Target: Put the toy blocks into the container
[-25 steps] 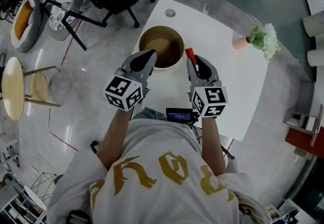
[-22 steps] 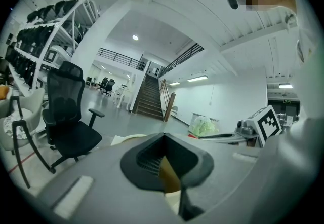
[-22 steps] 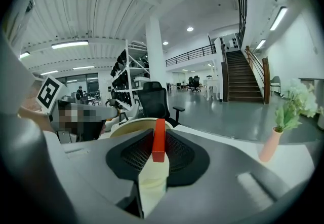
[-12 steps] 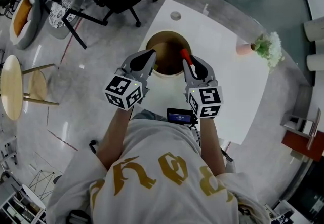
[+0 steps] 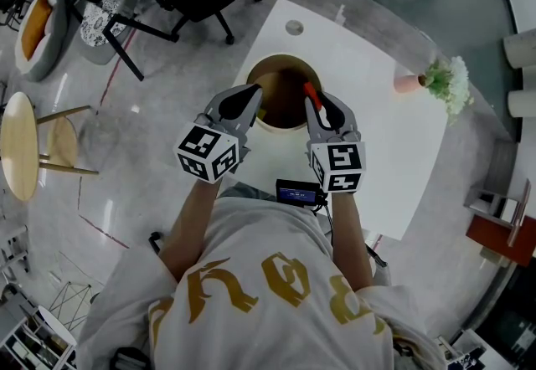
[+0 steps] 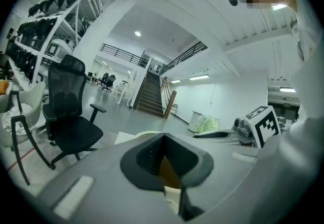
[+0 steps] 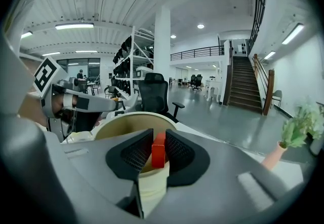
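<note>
Red block (image 7: 158,152) sits pinched in the right gripper's (image 5: 316,105) jaws, over the container's (image 5: 283,58) edge. Left gripper's (image 5: 251,96) jaws are together, holding nothing. Let go too soon, and it may hit the rim and bounce onto the table (image 5: 377,134).

The toy block (image 7: 158,150) is a small red piece with flat faces, longer than it is wide. It stands upright, clamped on two sides between the dark ribbed pads of the right tongs (image 7: 158,148). In the head view it shows just right of the frame's centre, over the right part of the container's opening. The container (image 5: 286,58) is a round, open-topped tub with a pale cream wall and a brown inside. It sits upright on the white bench (image 5: 377,134), in the upper middle of that frame.
</note>
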Action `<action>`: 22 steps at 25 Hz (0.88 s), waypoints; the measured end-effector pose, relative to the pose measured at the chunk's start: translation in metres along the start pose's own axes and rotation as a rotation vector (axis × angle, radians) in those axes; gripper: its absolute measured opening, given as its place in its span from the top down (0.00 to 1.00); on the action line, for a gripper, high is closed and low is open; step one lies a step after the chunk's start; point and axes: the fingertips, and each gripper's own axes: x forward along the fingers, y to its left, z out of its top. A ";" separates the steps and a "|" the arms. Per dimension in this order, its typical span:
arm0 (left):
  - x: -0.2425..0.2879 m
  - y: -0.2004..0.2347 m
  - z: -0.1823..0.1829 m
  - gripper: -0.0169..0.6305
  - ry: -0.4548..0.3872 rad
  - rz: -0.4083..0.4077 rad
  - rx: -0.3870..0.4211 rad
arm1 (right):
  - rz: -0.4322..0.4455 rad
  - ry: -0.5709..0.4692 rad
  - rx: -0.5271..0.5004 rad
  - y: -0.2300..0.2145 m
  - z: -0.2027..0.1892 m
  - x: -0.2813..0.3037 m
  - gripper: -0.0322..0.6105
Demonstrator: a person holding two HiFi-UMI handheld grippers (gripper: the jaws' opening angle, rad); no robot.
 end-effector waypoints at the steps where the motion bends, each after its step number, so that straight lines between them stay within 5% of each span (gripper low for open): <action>1: 0.000 0.001 -0.001 0.97 0.000 0.000 0.000 | 0.001 0.003 -0.004 0.001 -0.001 0.002 0.79; 11: -0.006 0.004 0.001 0.97 -0.007 0.010 0.001 | -0.010 0.007 -0.015 0.003 0.000 0.001 0.77; 22: -0.015 -0.013 0.005 0.97 -0.026 0.017 0.021 | -0.062 -0.041 0.020 -0.005 0.002 -0.023 0.92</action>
